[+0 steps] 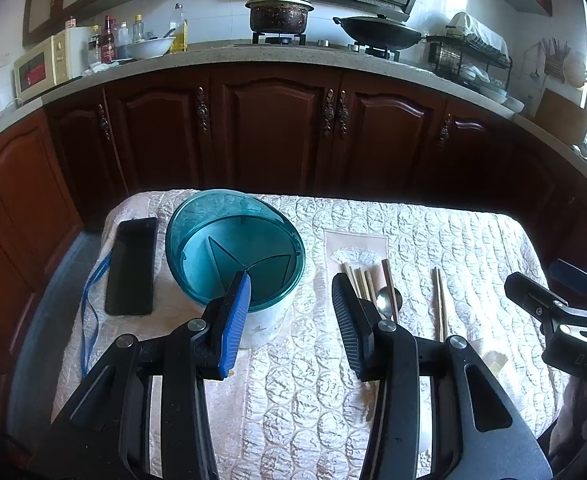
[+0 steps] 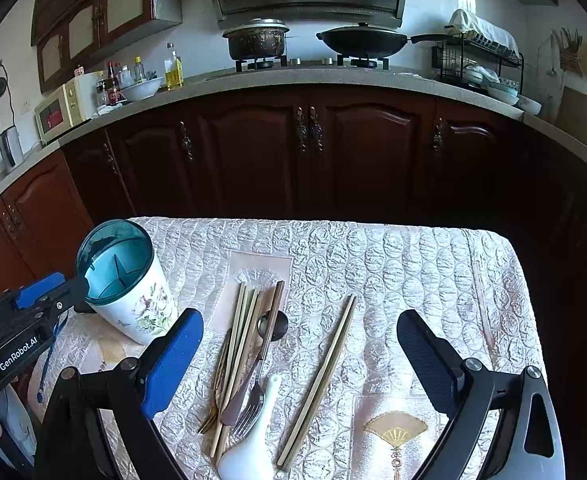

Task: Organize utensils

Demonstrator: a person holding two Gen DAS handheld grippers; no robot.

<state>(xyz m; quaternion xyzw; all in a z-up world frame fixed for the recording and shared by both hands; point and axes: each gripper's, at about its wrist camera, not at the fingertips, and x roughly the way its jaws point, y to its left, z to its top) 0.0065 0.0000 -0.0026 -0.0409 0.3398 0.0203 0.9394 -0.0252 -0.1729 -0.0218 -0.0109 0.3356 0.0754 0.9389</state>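
The cloth-covered worktop (image 2: 393, 264) fills the lower frame. The divided utensil holder (image 2: 127, 280) stands lower left, empty; sorting looks unstarted. Both grippers, left gripper (image 1: 293, 312) and right gripper (image 2: 299, 360), gape empty. The loose chopstick pair (image 2: 319, 376) at lower centre seems easiest next.

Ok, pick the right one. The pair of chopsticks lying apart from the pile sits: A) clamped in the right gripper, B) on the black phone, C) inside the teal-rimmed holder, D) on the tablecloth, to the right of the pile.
D: in the right wrist view the separate pair of chopsticks lies flat on the tablecloth, right of the utensil pile, while the holder stands far left and the right gripper hangs open, holding nothing.
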